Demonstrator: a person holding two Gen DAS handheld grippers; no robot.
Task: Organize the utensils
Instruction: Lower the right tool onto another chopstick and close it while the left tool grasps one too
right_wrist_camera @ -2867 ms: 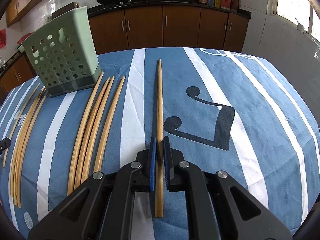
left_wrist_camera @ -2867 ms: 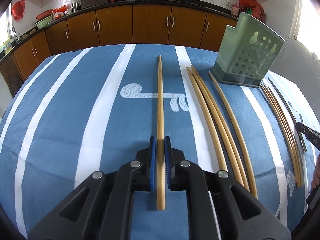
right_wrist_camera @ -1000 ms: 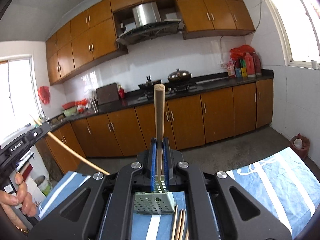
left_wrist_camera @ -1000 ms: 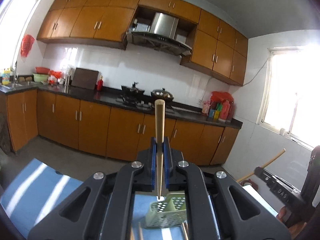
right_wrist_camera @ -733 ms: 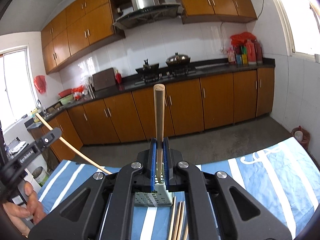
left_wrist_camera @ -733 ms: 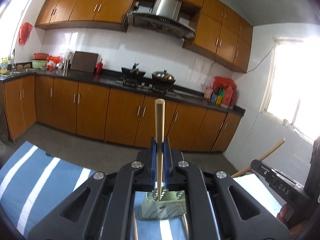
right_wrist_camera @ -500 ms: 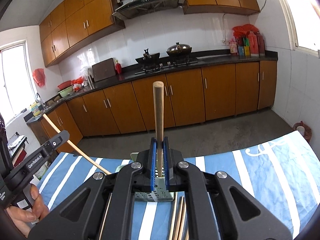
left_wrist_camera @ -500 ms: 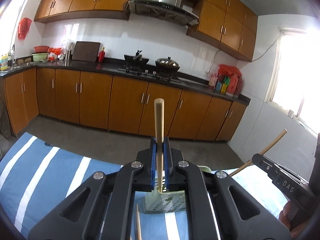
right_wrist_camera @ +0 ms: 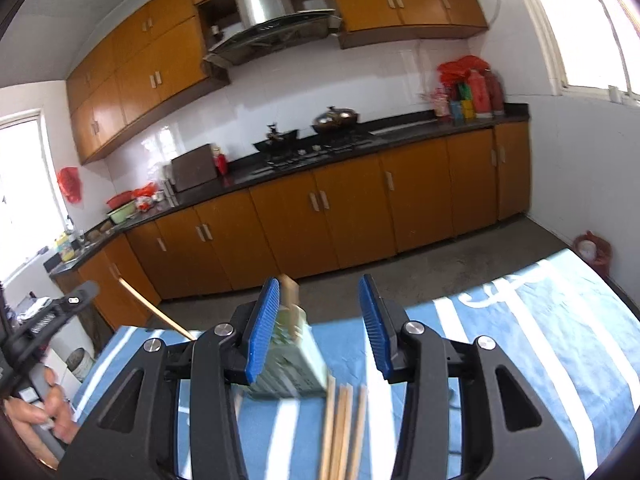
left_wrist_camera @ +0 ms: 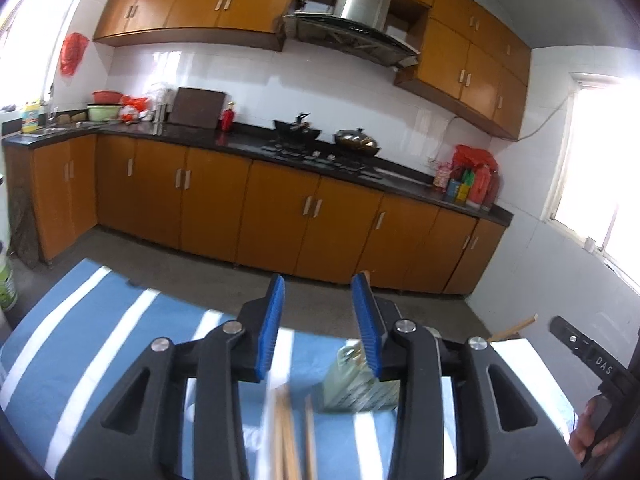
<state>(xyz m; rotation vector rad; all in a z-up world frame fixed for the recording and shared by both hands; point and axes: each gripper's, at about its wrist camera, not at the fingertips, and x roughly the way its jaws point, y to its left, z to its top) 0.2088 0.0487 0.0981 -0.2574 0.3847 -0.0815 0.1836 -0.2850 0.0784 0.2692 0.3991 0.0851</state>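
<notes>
My left gripper has its jaws opening, and no pad presses on anything. A wooden chopstick tip pokes up beside its right pad, above the green perforated basket. My right gripper also has its jaws opening. Its chopstick leans loose by the left pad with its lower end in the basket. Each gripper appears in the other's view, the right gripper and the left gripper, each with a chopstick end near it.
Several chopsticks lie on the blue-and-white striped tablecloth in front of the basket. Brown kitchen cabinets and a black counter stand beyond the table. A person's hand holds the left gripper's handle.
Both grippers' jaws have parted from the chopsticks they held upright. Both views have dipped, and each chopstick now sits lower, off to one pad, over the basket.
</notes>
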